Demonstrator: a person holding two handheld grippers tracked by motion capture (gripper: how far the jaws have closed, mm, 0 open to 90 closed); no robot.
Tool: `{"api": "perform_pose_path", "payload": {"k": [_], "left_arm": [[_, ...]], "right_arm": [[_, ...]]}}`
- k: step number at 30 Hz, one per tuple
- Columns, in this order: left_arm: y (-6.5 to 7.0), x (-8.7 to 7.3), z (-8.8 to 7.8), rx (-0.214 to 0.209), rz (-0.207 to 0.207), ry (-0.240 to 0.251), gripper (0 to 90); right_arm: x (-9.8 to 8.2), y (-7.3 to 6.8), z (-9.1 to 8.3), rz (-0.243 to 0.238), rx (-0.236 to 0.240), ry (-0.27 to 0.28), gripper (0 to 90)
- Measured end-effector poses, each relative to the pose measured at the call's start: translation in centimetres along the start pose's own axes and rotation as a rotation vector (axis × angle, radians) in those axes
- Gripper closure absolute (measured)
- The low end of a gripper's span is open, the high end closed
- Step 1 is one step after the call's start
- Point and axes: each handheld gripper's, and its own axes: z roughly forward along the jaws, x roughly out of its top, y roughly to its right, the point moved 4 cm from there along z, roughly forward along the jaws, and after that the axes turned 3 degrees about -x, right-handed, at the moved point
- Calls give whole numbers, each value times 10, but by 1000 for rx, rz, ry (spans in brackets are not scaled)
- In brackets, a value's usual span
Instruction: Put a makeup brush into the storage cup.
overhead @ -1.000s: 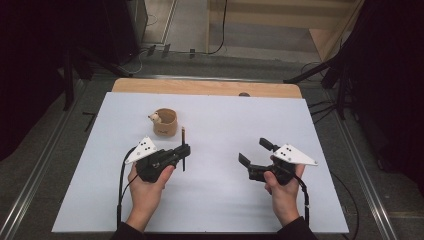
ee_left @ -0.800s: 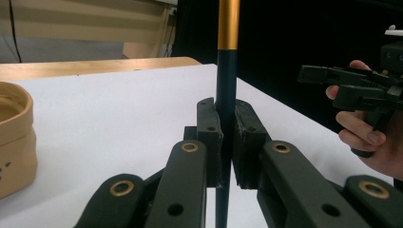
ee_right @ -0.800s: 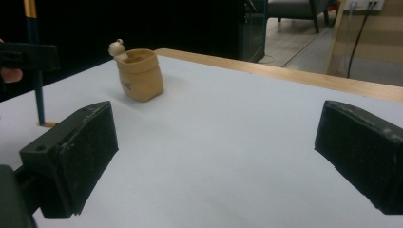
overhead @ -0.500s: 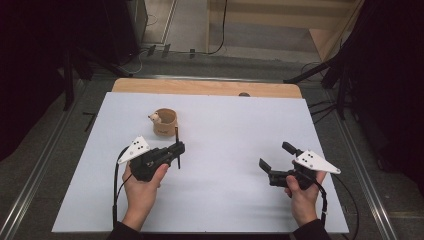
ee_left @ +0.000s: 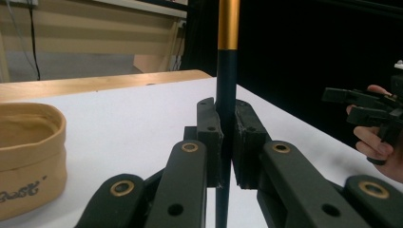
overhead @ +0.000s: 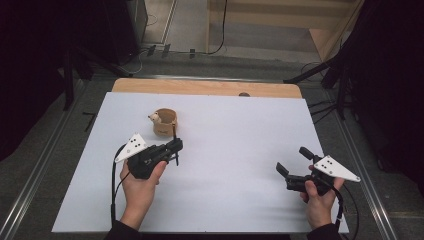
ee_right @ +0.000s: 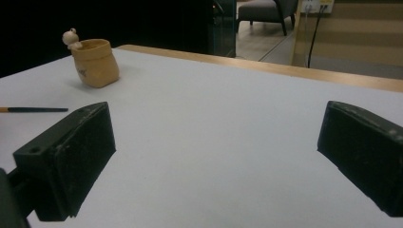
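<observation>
Your left gripper (ee_left: 227,142) has its jaws clamped on a slim black pen with a gold band (ee_left: 227,71). The shaft stands upright between the pads and runs out past them both above and below. The tan pouch-shaped holder with a small figurine on its rim (overhead: 165,121) sits just beyond the jaw tips, apart from them. Your right gripper (overhead: 292,167) is empty, jaws wide, well off to the side.

Risks, as judged: the grip is narrow and near mid-shaft, so the pen could pivot or slide down. The holder looks soft and light; a tilted entry may catch its rim and tip it.
</observation>
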Motion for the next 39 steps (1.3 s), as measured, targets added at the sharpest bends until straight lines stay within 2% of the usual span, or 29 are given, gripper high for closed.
{"api": "perform_pose_path", "payload": {"k": [5, 11, 13, 19, 21, 24, 32, 35, 39], "left_arm": [[-11, 5, -5, 21, -22, 25, 839], [-24, 14, -10, 70, -6, 44, 839], [-28, 17, -11, 82, -10, 59, 839], [-41, 27, -12, 108, -3, 80, 839], [-45, 29, -12, 114, -20, 96, 839], [-53, 32, -13, 126, -23, 125, 839], [-65, 41, -5, 152, -15, 147, 839], [-70, 45, 0, 175, -12, 153, 839], [-72, 49, 8, 168, -1, 151, 838]], "right_arm": [[-5, 10, -8, 21, -20, -5, 0], [-11, 18, -12, 26, -27, -19, 0], [-12, 18, -12, 36, -21, -18, 0], [-14, 16, -10, 25, -16, -26, 0], [-14, 16, -10, 21, -22, -31, 5], [-13, 15, -10, 21, -22, -26, 12], [-14, 16, -9, 24, -30, -22, 24], [-14, 15, -9, 22, -31, -22, 37], [-14, 15, -9, 21, -34, -22, 40]]}}
